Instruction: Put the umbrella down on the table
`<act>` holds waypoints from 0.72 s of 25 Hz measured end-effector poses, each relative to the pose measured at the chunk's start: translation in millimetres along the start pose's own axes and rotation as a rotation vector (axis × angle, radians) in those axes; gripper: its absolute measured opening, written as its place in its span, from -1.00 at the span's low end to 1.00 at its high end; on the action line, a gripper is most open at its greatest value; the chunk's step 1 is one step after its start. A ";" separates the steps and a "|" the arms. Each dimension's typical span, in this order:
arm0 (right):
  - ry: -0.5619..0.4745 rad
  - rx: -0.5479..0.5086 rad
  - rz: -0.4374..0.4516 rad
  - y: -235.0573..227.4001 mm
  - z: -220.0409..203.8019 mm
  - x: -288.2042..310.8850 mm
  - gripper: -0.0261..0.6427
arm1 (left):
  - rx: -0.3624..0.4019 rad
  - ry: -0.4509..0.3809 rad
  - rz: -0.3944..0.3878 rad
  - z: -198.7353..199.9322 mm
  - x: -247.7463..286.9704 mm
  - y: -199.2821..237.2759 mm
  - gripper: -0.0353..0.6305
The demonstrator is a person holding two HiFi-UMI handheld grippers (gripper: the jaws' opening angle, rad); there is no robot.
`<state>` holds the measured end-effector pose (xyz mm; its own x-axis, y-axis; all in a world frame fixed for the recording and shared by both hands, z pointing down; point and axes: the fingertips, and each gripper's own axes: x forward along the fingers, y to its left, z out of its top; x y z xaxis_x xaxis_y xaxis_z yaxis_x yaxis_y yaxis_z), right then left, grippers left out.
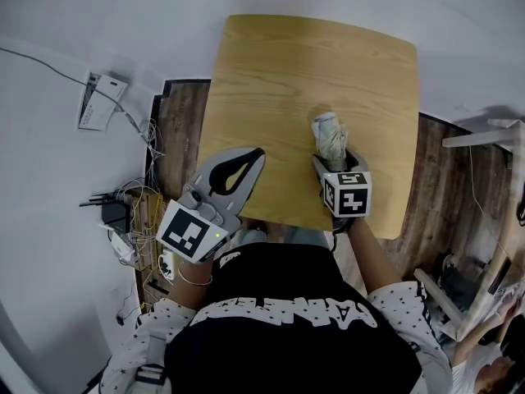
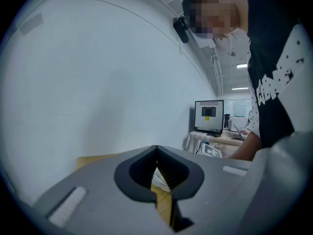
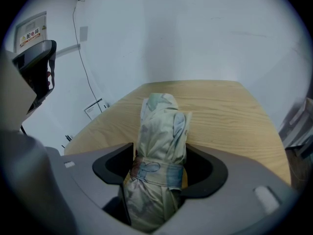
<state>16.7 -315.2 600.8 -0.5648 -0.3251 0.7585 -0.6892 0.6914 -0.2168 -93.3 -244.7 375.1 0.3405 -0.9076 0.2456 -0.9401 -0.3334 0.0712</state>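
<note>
In the head view, a person in a black top (image 1: pixel 287 318) is standing at the near edge of a light wooden table (image 1: pixel 312 64) and holding one claw in each hand. The right claw (image 1: pixel 338 161) is reaching over the near right part of the table, with a folded pale umbrella (image 1: pixel 330 134) sticking out ahead of it and pointing away from the person. The left claw (image 1: pixel 257 154) is hovering over the table's near left edge, well apart from the umbrella, its two tips meeting around an empty oval hollow. Cables and a small black box (image 1: pixel 115 212) are lying on the floor to the left.

In the left gripper view, the left claw (image 2: pixel 156 148) is showing its jaws together at the tip, with nothing gripped. Through the slit below, a strip of table (image 2: pixel 164 204) and a bit of the pale umbrella (image 2: pixel 160 180) are showing. A monitor (image 2: pixel 209 115) is glowing far off by the white wall.

In the right gripper view, the right claw (image 3: pixel 159 168) is standing wide apart with the umbrella (image 3: pixel 161 126) lying between the jaws, not clamped. A dark gap is showing beside the left jaw, while the fabric is brushing the right one. A strap (image 3: pixel 156 173) is wrapping the bundle, and its far end is resting on the table (image 3: pixel 225 111).
</note>
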 end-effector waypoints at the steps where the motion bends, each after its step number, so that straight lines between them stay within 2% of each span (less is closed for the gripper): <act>1: -0.003 -0.004 0.001 0.5 0.7 -0.5 0.07 | -0.001 0.010 -0.001 -1.8 -0.9 -0.7 -0.91; 4: -0.017 -0.005 0.002 1.7 4.1 -3.4 0.07 | 0.000 0.014 0.000 -2.3 -2.0 -2.1 -0.91; 8: -0.033 -0.010 0.002 3.1 9.9 -6.8 0.07 | 0.004 -0.039 -0.001 6.0 -0.4 -1.6 -0.91; 18: -0.121 -0.018 -0.009 -1.1 31.2 -32.1 0.04 | 0.015 -0.008 -0.017 6.1 4.9 -16.2 -0.91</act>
<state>21.4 -325.6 557.5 -0.6100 -0.4063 0.6803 -0.6870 0.6990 -0.1986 -76.3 -245.3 369.2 0.3568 -0.9036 0.2370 -0.9337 -0.3527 0.0611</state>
